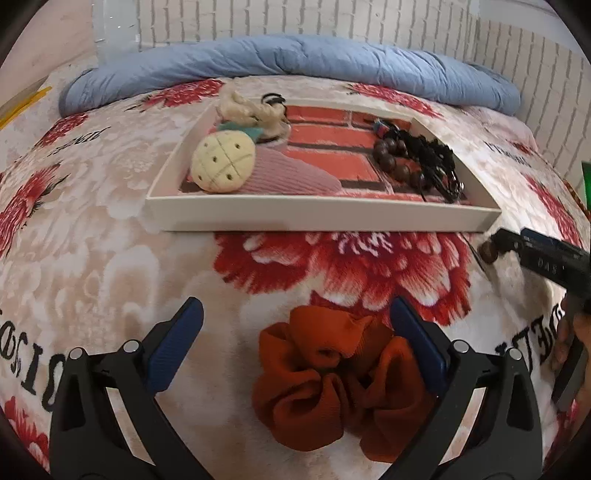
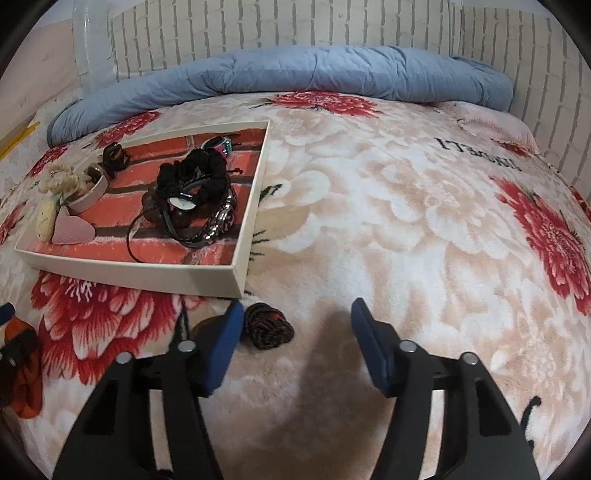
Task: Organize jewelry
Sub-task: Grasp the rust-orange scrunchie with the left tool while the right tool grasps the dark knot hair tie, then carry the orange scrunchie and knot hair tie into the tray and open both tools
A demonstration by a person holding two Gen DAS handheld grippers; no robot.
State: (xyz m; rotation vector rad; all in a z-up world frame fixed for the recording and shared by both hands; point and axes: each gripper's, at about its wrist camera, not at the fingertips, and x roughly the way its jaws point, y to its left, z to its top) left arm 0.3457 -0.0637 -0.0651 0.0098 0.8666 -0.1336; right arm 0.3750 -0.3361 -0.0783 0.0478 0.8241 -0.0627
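Note:
A shallow white tray (image 1: 321,218) with a brick-print floor lies on the floral blanket. It holds a pineapple plush (image 1: 221,164), a pink knit piece (image 1: 284,173), brown bead bracelets (image 1: 395,158) and black bands (image 1: 439,162). My left gripper (image 1: 295,325) is open, its fingers either side of an orange scrunchie (image 1: 332,384) on the blanket. My right gripper (image 2: 295,317) is open over the blanket near the tray's corner (image 2: 236,280). A dark braided bracelet (image 2: 267,325) lies beside its left finger (image 2: 221,343). The right gripper also shows in the left wrist view (image 1: 546,254).
A rolled blue quilt (image 2: 295,74) lies along the far edge of the bed against a white brick wall (image 2: 295,26). The tray also holds a black scrunchie (image 2: 195,170), a watch (image 2: 218,144) and a cream braided piece (image 2: 59,181). The orange scrunchie shows at the left edge (image 2: 26,369).

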